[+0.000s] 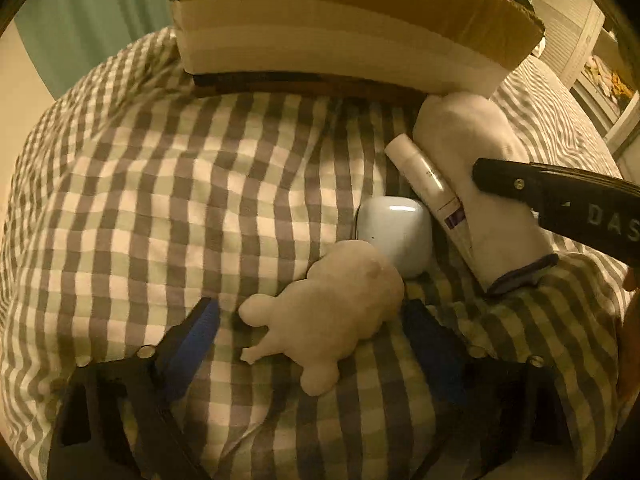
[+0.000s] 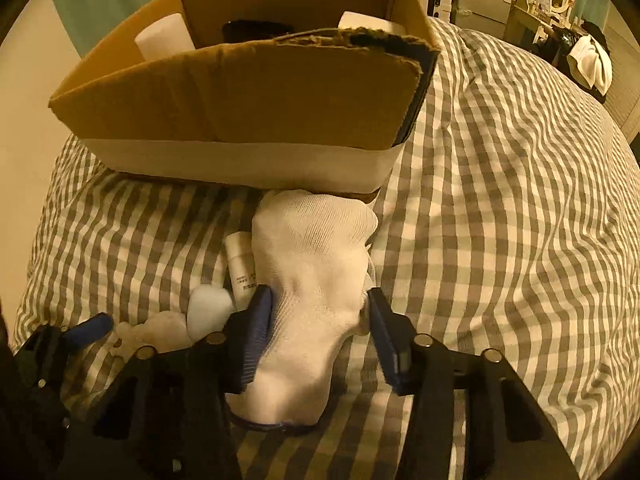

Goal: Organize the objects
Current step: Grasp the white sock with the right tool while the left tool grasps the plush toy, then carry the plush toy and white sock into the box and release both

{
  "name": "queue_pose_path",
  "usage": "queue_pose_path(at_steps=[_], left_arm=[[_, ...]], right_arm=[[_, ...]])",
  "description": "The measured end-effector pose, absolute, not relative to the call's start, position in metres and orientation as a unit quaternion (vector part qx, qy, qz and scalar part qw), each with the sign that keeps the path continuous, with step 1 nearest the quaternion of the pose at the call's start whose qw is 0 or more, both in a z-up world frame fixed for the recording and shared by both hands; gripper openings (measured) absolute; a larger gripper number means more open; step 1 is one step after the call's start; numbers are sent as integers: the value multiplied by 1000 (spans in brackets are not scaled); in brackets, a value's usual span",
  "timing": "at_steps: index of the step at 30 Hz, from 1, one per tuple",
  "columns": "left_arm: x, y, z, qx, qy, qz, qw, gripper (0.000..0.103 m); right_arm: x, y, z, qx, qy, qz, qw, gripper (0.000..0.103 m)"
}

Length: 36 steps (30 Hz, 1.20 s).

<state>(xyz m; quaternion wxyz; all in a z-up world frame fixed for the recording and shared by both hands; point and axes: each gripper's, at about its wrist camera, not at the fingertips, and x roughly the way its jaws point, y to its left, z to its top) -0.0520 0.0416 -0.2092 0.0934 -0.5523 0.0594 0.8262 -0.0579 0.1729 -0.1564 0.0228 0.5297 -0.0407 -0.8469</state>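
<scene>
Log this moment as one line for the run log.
left gripper: open around plush toy | right gripper: shut on white sock | cardboard box: behind, on checked bedspread

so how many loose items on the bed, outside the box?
4: plush toy between the left gripper's fingers, earbud case behind it, tube, white sock pinched by the right gripper. More may hide.

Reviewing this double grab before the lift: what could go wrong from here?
1. The right gripper pinches the white sock mid-body; the tube lies against it and may be dragged or rolled.
2. The left gripper straddles the cream plush toy with its jaws apart; the earbud case touches the toy and could be nudged.
3. The cardboard box has tall walls close by; a low carry could clip the rim.
</scene>
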Motion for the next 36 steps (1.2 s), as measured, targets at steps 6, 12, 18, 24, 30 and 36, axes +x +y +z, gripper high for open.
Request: queue_pose_path(at_steps=[6,12,18,24,30,36], left_arm=[[-47,49,-210,-553,59,825,104,78],[-32,45,-195,-534,46,840,86,78],[-18,34,-171,-513,10,855,77,78],[-13,13,-153,-496,-6,865,71,77],[-22,-6,-136,-477,-18,876,68,77],[-24,-13,-112,-466,-9,882,67,77]], right_arm=[[-44,175,-151,526,-48,-849,18,42],[-22,179,-137,514,-62,-855,14,42],[2,174,-120,492,-73,-868,6,40],[8,168,-93,467,-49,-883,13,37],[17,162,-71,439,-36,-898,8,35],[30,158,-47,420,-28,-907,12,35]])
